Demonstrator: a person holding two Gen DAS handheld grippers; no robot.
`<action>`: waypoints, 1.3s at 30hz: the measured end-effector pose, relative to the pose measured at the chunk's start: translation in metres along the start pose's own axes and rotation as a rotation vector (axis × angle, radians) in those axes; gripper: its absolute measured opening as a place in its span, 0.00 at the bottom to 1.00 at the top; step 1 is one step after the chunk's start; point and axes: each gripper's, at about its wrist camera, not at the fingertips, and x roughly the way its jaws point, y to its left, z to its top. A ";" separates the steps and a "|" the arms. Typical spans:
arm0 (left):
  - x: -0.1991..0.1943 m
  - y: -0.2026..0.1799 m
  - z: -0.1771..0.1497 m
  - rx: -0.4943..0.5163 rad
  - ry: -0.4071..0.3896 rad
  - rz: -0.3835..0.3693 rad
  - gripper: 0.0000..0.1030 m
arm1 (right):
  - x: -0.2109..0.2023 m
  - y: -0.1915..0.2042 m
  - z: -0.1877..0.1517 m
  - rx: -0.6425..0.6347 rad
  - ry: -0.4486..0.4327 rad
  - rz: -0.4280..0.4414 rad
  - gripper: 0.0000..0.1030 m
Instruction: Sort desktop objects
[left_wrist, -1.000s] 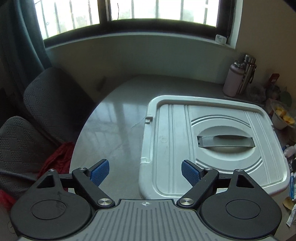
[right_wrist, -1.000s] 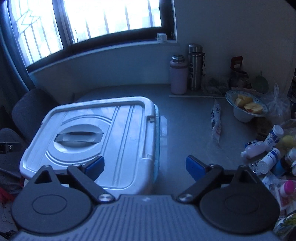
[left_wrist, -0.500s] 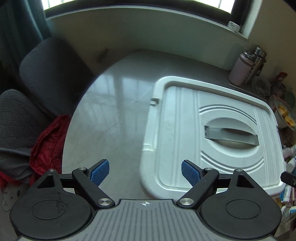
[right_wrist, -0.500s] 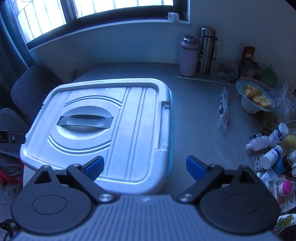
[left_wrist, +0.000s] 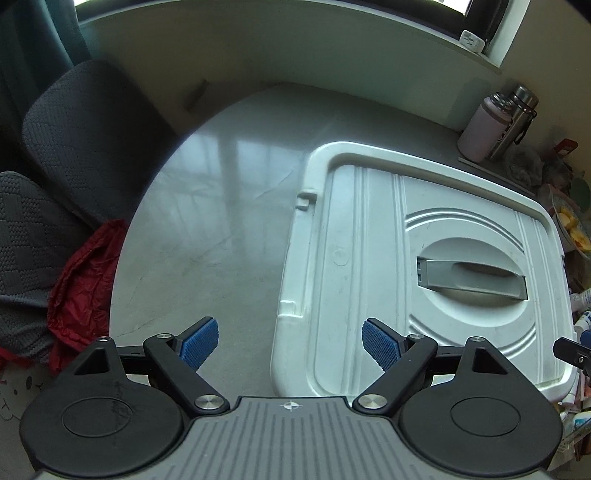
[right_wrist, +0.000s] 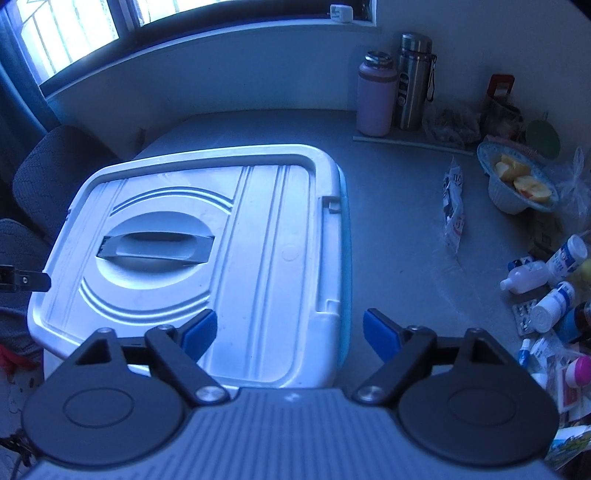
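Since a second earlier: both views tilted downward and drawn nearer the storage box (left_wrist: 417, 266), window largely lost from the left view. Judged an approach to the box, probably to open it before any sorting; lid (right_wrist: 207, 236) found closed, grey handle (left_wrist: 471, 278) lying flat in its recess, side latch (right_wrist: 328, 203) untouched.

Left gripper (left_wrist: 290, 341): jaws wide apart, nothing held, nothing touched; positioned over the box's near left corner, one blue pad (left_wrist: 380, 345) over the lid, the other over bare table (left_wrist: 207, 236).

Right gripper (right_wrist: 290, 332): jaws likewise wide apart, empty, straddling the box's right edge; no contact evident.

Items for sorting located at the table's right side, well apart from both tools: small white bottles (right_wrist: 546, 280), blister packs, a pink-capped item, a sachet (right_wrist: 454, 210). Also noted: fruit bowl (right_wrist: 517, 184), two flasks (right_wrist: 391, 92) at the wall. No item yet moved into the box, as judged from the closed lid.
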 end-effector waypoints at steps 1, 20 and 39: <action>0.002 0.001 0.001 0.003 0.005 -0.001 0.84 | 0.001 -0.001 0.001 0.009 0.003 0.005 0.83; 0.020 -0.007 0.003 0.054 0.004 -0.102 0.64 | 0.006 -0.015 0.010 0.051 0.041 0.021 0.48; 0.024 -0.010 0.015 0.074 0.026 -0.072 0.66 | 0.012 -0.012 0.014 0.036 0.058 0.015 0.56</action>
